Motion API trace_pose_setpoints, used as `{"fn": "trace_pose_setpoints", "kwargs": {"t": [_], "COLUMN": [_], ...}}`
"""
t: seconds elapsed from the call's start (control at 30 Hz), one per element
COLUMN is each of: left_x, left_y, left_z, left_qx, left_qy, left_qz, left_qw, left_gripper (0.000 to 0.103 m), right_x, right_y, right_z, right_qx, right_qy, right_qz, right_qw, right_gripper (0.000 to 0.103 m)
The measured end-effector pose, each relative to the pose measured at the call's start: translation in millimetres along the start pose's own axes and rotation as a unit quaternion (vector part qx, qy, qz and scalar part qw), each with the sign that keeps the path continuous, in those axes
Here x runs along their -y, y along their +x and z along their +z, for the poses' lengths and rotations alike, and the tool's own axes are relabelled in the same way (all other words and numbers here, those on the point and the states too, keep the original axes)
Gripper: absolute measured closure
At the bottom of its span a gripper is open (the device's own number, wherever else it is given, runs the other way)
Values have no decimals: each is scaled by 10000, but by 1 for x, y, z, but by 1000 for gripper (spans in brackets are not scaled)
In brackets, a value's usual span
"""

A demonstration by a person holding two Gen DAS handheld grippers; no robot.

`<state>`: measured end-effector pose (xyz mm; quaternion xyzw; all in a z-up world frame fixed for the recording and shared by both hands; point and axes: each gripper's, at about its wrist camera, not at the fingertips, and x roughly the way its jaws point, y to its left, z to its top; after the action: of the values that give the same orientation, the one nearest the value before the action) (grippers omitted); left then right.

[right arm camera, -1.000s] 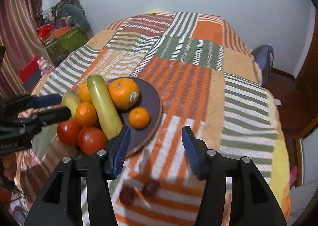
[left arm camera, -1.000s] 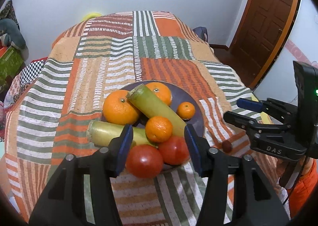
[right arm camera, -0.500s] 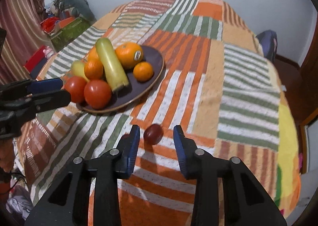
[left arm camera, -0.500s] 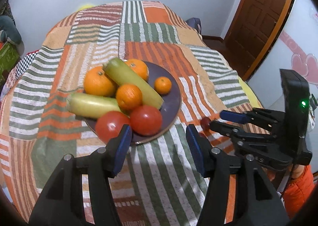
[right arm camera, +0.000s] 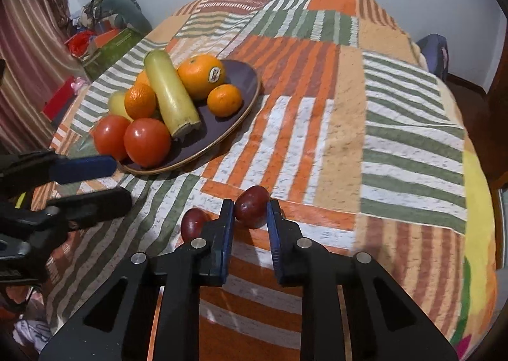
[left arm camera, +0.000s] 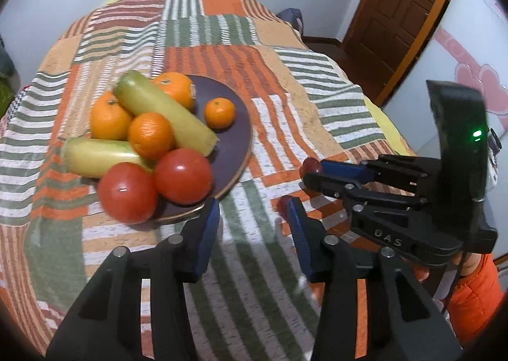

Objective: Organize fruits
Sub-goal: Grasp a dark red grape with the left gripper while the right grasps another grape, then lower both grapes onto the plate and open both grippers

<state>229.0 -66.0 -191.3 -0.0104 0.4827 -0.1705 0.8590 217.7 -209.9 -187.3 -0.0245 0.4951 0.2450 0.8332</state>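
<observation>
A dark plate (right arm camera: 244, 75) on the striped cloth holds oranges (right arm camera: 200, 76), two tomatoes (right arm camera: 146, 141) and two yellow-green squashes (right arm camera: 170, 97). Two small dark-red fruits lie on the cloth in front of it. My right gripper (right arm camera: 250, 213) has its jaws closely around one red fruit (right arm camera: 252, 204), touching or nearly touching it. The other red fruit (right arm camera: 192, 222) lies just left of the left finger. My left gripper (left arm camera: 252, 218) is open and empty, above the cloth beside the plate (left arm camera: 236, 126); the second red fruit (left arm camera: 283, 202) peeks by its right finger.
The cloth-covered bed (right arm camera: 381, 106) drops off at the right and near edges. Boxes and bags (right arm camera: 104, 37) are piled on the floor at the left. A brown door (left arm camera: 397, 11) stands behind the bed.
My right gripper has moved forward and down and narrowed its jaws around one red fruit. My left gripper has pulled back from the plate and shifted right.
</observation>
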Motion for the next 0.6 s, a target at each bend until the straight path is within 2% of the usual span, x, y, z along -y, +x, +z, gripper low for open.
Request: {"fn": "trace_pose_setpoints", "kwargs": {"t": [0.17, 0.23, 0.37, 0.4, 0.6], "left_x": [17, 24, 31, 32, 27], "left_y": [19, 29, 44, 46, 42], "left_z": [-1, -2, -6, -6, -5], "left_qx": [-188, -310, -452, -456, -356], "left_qy": [135, 205, 296, 317, 278], "left_qz": [-161, -205, -123, -88, -64], "left_qw": [9996, 9991, 9985, 9984, 9990], "left_gripper": [64, 69, 74, 79, 80], "right_x": [14, 20, 27, 28, 24], "right_y": [-20, -27, -36, -37, -34], "right_z": [-6, -9, -12, -13, -10], "right_qx": [161, 201, 241, 248, 250], "right_qy": [124, 188, 261, 270, 240], "right_qz": [-162, -198, -250, -256, -226], "right_qw": [9997, 9994, 9991, 9990, 9991], "right_gripper": [84, 84, 84, 84, 84]}}
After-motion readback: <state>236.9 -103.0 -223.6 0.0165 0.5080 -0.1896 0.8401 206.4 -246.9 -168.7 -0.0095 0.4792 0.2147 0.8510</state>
